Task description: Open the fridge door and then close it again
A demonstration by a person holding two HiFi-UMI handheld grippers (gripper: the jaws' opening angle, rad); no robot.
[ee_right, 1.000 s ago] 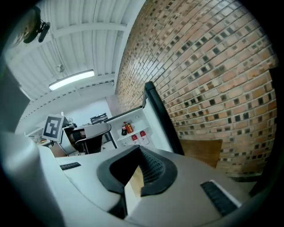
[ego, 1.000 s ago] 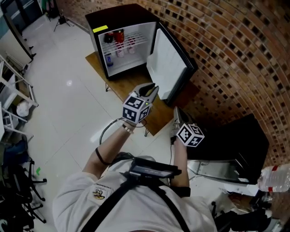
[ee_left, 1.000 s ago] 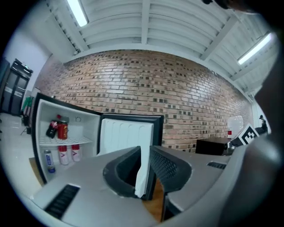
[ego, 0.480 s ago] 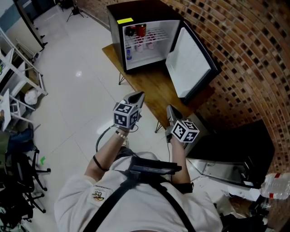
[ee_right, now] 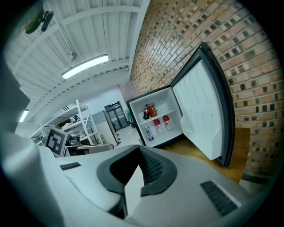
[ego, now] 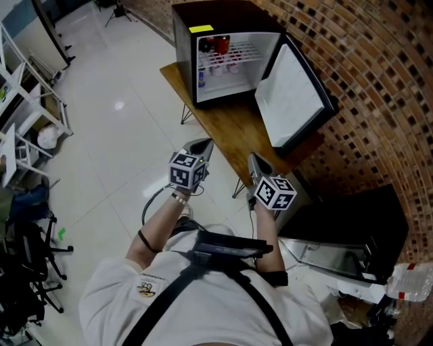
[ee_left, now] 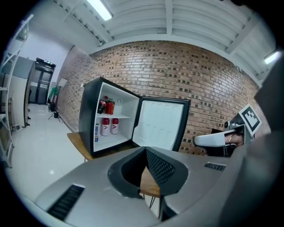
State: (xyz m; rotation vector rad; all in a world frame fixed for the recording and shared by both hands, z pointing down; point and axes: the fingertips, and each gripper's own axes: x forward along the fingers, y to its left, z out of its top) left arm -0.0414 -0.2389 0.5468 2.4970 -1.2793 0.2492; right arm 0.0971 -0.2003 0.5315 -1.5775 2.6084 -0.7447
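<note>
step: opening done, fridge door [ego: 295, 94] wide open | left: closing, not begun | left gripper [ego: 201, 146], right gripper [ego: 257, 164]: jaws together, empty, away from door

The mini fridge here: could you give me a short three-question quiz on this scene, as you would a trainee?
1. True or false: the mini fridge has its door shut.
2. The fridge stands on: A the floor, B a wooden table, C a chair.
3. Fill in: the left gripper and right gripper are apart from the fridge, jaws ____, holding nothing.
Key: 1 false; 2 B; 3 shut.
</note>
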